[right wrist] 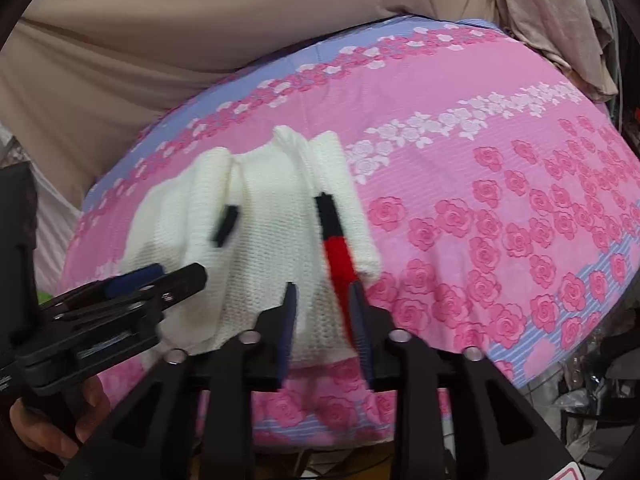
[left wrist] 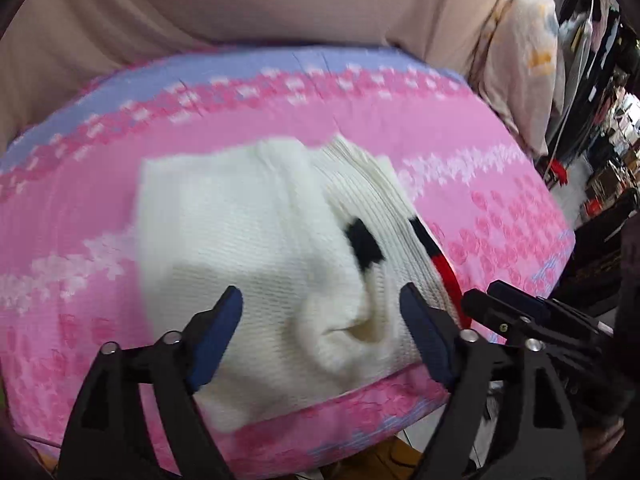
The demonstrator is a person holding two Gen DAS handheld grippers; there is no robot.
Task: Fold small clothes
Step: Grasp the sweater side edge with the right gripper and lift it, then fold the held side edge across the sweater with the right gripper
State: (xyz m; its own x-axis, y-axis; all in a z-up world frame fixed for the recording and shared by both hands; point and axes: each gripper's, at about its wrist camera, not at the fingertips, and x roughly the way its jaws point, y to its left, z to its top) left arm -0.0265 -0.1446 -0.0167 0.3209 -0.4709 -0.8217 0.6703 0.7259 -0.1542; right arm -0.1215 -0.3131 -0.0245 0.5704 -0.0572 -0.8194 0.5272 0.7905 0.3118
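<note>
Garment point(left wrist: 248, 240): white waffle-knit (rumpled) | left gripper point(left wrist: 320, 340): agape, empty | right gripper point(right wrist: 322, 320): narrowly parted, seemingly empty

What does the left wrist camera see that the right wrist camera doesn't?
Only the left wrist view shows the left gripper head-on, jaws wide apart over a puckered dimple in the white knitted garment. Only the right wrist view shows the right gripper with jaws narrow around the garment's near edge by the red stripe, plus many big roses on the pink cover. Both show the garment, its black marks and the cover.
</note>
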